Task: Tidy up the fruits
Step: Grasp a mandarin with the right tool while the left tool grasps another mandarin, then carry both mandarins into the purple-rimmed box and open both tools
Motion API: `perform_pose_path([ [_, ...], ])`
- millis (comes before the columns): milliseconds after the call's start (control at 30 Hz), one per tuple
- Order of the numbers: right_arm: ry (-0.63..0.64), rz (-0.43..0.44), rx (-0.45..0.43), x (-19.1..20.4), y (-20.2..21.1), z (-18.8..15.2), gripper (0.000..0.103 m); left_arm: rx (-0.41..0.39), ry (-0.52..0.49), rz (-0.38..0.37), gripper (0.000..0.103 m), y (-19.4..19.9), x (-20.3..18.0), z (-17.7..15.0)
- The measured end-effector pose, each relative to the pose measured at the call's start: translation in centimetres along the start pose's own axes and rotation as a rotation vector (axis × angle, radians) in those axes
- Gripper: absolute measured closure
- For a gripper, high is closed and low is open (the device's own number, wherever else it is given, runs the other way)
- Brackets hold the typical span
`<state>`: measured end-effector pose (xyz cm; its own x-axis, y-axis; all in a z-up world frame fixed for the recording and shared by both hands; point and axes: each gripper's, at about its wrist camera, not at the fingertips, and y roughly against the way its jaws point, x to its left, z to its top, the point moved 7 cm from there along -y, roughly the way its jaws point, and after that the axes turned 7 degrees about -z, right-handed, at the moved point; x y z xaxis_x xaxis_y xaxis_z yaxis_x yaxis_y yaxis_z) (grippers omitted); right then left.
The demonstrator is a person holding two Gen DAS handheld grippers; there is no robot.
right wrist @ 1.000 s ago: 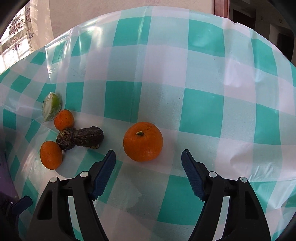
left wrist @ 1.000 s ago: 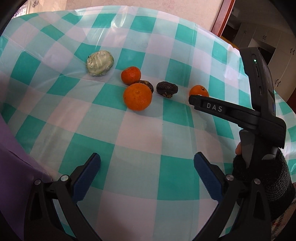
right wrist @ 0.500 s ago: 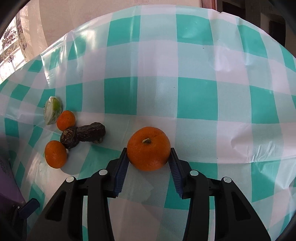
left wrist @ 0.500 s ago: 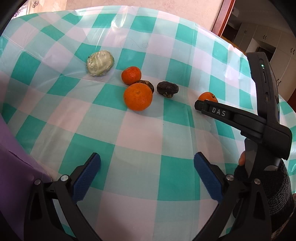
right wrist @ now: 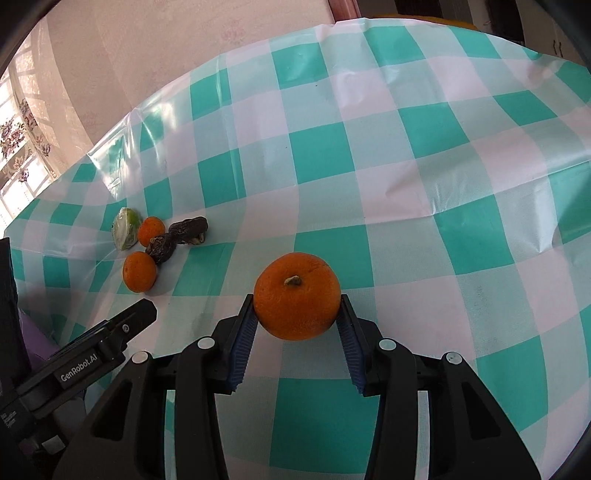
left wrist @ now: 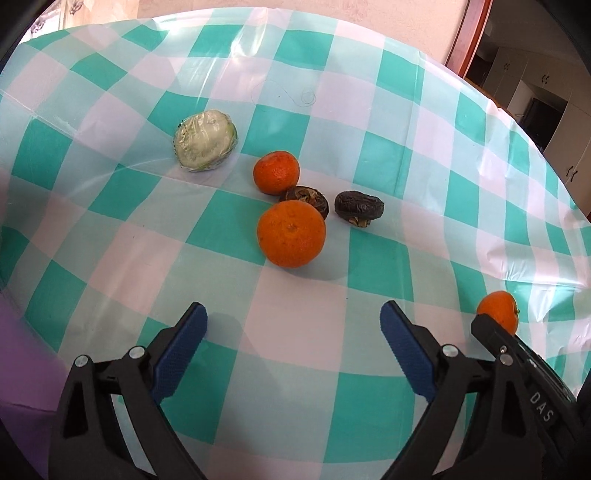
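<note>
My right gripper (right wrist: 297,334) is shut on an orange (right wrist: 297,295) and holds it above the checked tablecloth (right wrist: 406,155); this orange also shows at the right of the left wrist view (left wrist: 498,311). My left gripper (left wrist: 291,343) is open and empty, a little short of a large orange (left wrist: 291,239). Behind that lie a smaller orange (left wrist: 276,172), two dark wrinkled fruits (left wrist: 308,197) (left wrist: 359,208) and a pale wrapped fruit (left wrist: 205,140). The same cluster (right wrist: 159,242) sits at the left of the right wrist view.
The table's far edge meets a pale wall (left wrist: 332,18). A doorway with cabinets (left wrist: 535,81) is at the far right. A purple surface (left wrist: 22,354) lies at the table's near left. The left gripper's body (right wrist: 92,350) shows low in the right wrist view.
My right gripper closed on the orange, lifted it off the cloth and pulled it back toward the near right. My left gripper stayed open and moved closer to the fruit cluster.
</note>
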<state>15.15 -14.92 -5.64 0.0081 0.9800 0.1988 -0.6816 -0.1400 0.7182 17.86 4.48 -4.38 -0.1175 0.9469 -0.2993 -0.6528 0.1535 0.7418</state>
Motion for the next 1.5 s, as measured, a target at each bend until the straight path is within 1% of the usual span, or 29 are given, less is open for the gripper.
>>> perform_pose_path([
  [167, -0.002, 0.013, 0.019, 0.4, -0.6, 0.1, 0.060, 0.000, -0.007, 0.042, 0.021, -1.9, 0.5, 2.6],
  [267, -0.010, 0.029, 0.022, 0.6, -0.8, 0.2, 0.060, 0.005, -0.022, 0.091, 0.032, -2.6, 0.6, 3.4],
  [300, -0.011, 0.030, 0.021, 0.5, -0.8, 0.2, 0.060, 0.005, -0.026, 0.110, 0.039, -2.7, 0.7, 3.6],
  [367, -0.012, 0.037, 0.023, 0.6, -0.8, 0.2, 0.060, 0.002, -0.038, 0.104, 0.046, -2.7, 0.5, 3.5],
  [400, -0.013, 0.037, 0.023, 0.6, -0.8, 0.2, 0.060, 0.000, -0.047, 0.088, 0.056, -2.6, 0.2, 3.4],
  [433, -0.013, 0.037, 0.023, 0.6, -0.8, 0.2, 0.060, -0.002, -0.053, 0.091, 0.061, -2.5, 0.2, 3.3],
  [533, -0.016, 0.037, 0.021, 0.5, -0.8, 0.2, 0.060, -0.018, -0.018, 0.081, 0.062, -2.0, 0.7, 3.2],
  [633, -0.019, 0.035, 0.022, 0.5, -0.8, 0.2, 0.060, -0.049, 0.027, 0.061, 0.062, -1.0, 1.6, 3.0],
  [733, -0.020, 0.035, 0.022, 0.5, -0.8, 0.2, 0.060, -0.076, 0.010, 0.055, 0.062, 0.1, 1.3, 2.4],
  [800, -0.021, 0.037, 0.022, 0.5, -0.8, 0.2, 0.060, -0.084, -0.002, 0.028, 0.062, 0.8, 0.7, 1.7],
  [967, -0.032, 0.033, 0.020, 0.4, -0.8, 0.3, 0.060, -0.072, -0.016, 0.001, 0.062, 2.2, -0.4, -0.6],
  [1167, -0.035, 0.034, 0.019, 0.3, -0.8, 0.2, 0.060, -0.050, -0.028, -0.006, 0.062, 3.4, -1.4, -3.2],
  [1333, -0.037, 0.027, 0.017, 0.2, -0.8, 0.2, 0.060, -0.057, -0.038, -0.028, 0.062, 5.8, -1.5, -6.1],
  [1500, -0.050, 0.001, 0.003, -0.1, -0.4, 0.2, 0.060, -0.072, -0.055, -0.037, 0.062, 8.3, -1.3, -8.6],
])
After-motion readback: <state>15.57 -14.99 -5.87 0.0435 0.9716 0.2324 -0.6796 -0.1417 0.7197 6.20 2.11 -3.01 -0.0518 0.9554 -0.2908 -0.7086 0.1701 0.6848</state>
